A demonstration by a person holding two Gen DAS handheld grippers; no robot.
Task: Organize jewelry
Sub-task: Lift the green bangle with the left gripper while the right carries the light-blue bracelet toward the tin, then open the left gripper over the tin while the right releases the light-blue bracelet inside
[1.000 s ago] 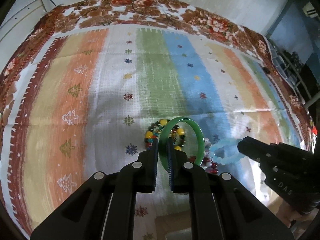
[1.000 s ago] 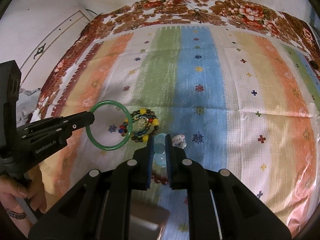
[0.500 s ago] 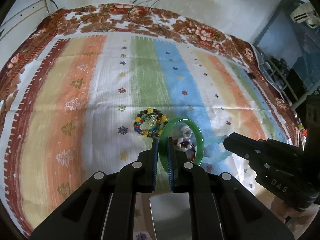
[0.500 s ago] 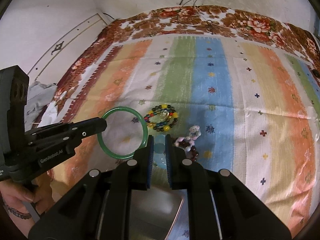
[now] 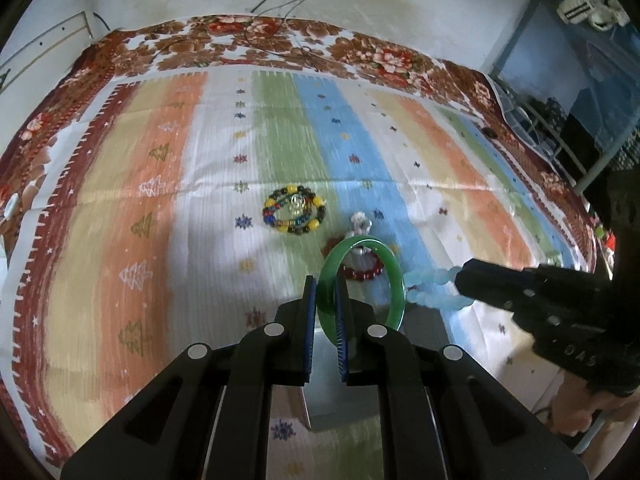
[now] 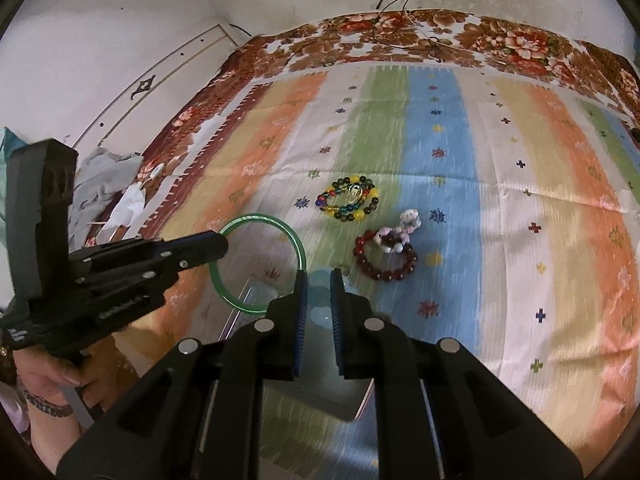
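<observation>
My left gripper (image 5: 326, 284) is shut on a green bangle (image 5: 394, 276), held upright above the striped cloth; the bangle also shows in the right wrist view (image 6: 298, 244). My right gripper (image 6: 318, 280) is shut on a pale blue bead bracelet (image 6: 320, 292), which shows in the left wrist view (image 5: 430, 280) beside the bangle. A multicoloured bead bracelet (image 5: 294, 214) (image 6: 348, 198) and a dark red bead bracelet (image 6: 384, 260) with a white charm (image 6: 408, 220) lie on the cloth. A shiny metal tray (image 6: 320, 392) lies below both grippers.
The striped cloth (image 5: 160, 200) covers a bed with a floral border (image 5: 260, 36). Grey and white clothes (image 6: 108, 184) lie at the bed's left edge. A blue shelf with clutter (image 5: 560, 92) stands at the right. Cables (image 6: 400, 8) hang at the back wall.
Both grippers have pulled back and up from the cloth with their bracelets. The multicoloured and red bracelets now lie farther ahead, and the metal tray has come into view below.
</observation>
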